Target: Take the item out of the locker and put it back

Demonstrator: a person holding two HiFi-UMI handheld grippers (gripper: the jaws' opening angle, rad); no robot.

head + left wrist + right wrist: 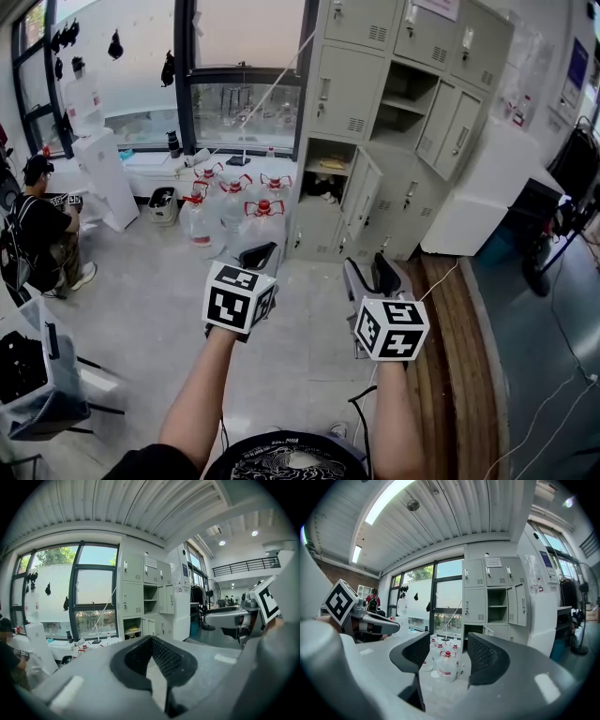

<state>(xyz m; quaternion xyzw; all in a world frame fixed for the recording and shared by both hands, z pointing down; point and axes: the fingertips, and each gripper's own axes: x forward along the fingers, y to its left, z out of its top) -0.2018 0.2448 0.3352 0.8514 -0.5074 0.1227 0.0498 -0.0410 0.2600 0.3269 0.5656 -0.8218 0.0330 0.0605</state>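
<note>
In the left gripper view the left tool (151, 638) has its jaws met at the tips, holding nothing. The right gripper view shows the right tool (443, 651) with jaws well apart, framing only distant water bottles (446, 665). The head view shows most plainly the yellowish item (330, 164) on a shelf inside the open locker (352, 94), well apart from both tools.

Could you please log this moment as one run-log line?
left gripper: shut, empty | right gripper: open, empty | locker: open, item inside, not reached
</note>
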